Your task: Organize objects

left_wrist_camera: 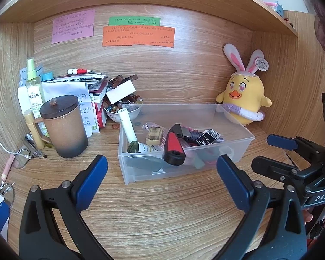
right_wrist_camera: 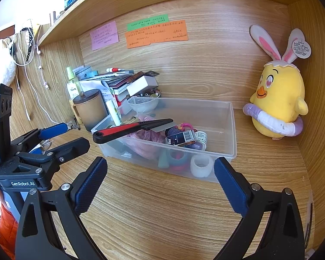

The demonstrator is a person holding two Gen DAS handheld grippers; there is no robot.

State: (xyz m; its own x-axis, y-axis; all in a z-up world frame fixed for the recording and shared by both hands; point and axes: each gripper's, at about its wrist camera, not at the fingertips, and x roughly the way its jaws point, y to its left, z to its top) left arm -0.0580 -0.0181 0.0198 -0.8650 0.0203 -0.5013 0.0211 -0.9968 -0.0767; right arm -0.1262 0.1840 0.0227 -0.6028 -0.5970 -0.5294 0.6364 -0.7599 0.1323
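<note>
On the table (left_wrist_camera: 162, 205): clear bin (left_wrist_camera: 238, 149) light, rigid, slick; grip its rim. Left gripper (left_wrist_camera: 160, 171) and right gripper (right_wrist_camera: 160, 173) fingers spread, empty.

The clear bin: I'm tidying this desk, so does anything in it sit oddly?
Yes. The red and black scraper lies slanted across the bin, its handle poking out over the near left rim instead of resting inside with the other clutter.
</note>
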